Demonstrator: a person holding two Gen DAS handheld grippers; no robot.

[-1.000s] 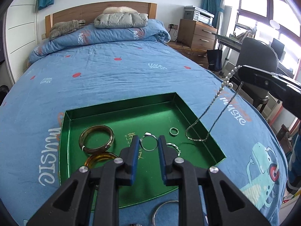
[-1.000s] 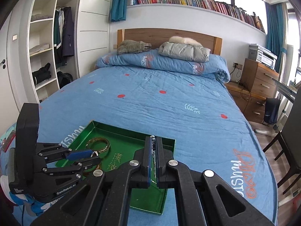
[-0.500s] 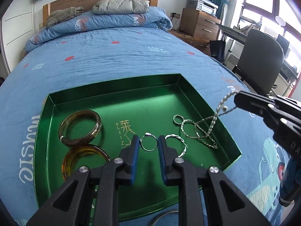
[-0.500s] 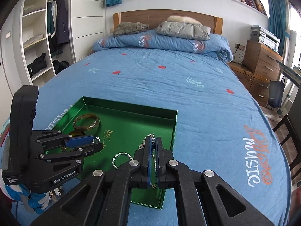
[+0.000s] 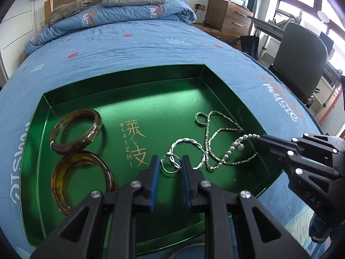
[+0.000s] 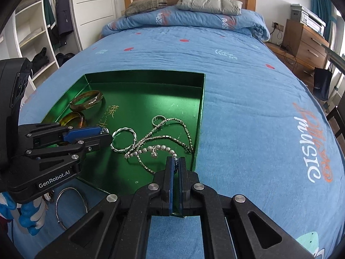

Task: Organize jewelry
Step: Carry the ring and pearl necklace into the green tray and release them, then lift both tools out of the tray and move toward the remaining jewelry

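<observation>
Chain [image 5: 217,142] is now lowered into the green tray [image 5: 120,82] on the bed; a second ago it hung in the air from the right gripper [image 6: 176,164], now most of it is piled at the tray's right side by a small ring [image 5: 199,118]. Right fingers remain pinched narrow on the beaded end. Left gripper [image 5: 171,168] has dropped close over the tray, fingers part-open around a ring [image 5: 170,166], not gripping. Bangles [image 5: 75,127] sit left. Placement looks nearly done; release is next. One hoop [image 6: 71,205] is outside on the near side.
</observation>
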